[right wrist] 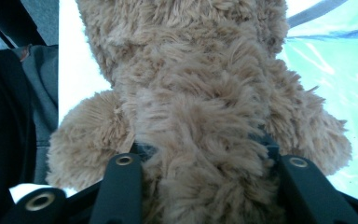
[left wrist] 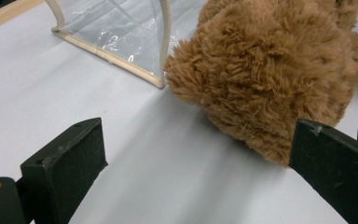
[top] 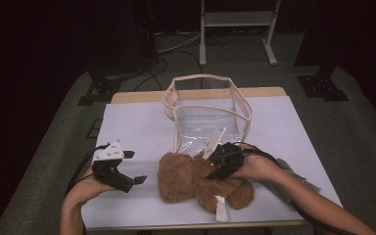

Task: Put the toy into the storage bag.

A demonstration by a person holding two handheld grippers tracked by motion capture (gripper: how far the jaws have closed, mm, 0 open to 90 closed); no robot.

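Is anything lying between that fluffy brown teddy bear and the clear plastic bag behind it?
Nothing visible. The fluffy brown teddy bear lies right before the clear plastic bag, whose top stands open; bare white table lies around them.

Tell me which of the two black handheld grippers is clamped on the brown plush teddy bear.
The right gripper: its jaws press into the brown plush teddy bear on both sides. The left gripper stands open beside the bear, over bare white tabletop.

The teddy bear (top: 196, 183) lies on the desk (top: 137, 127), the clear bag (top: 206, 113) standing just behind it.
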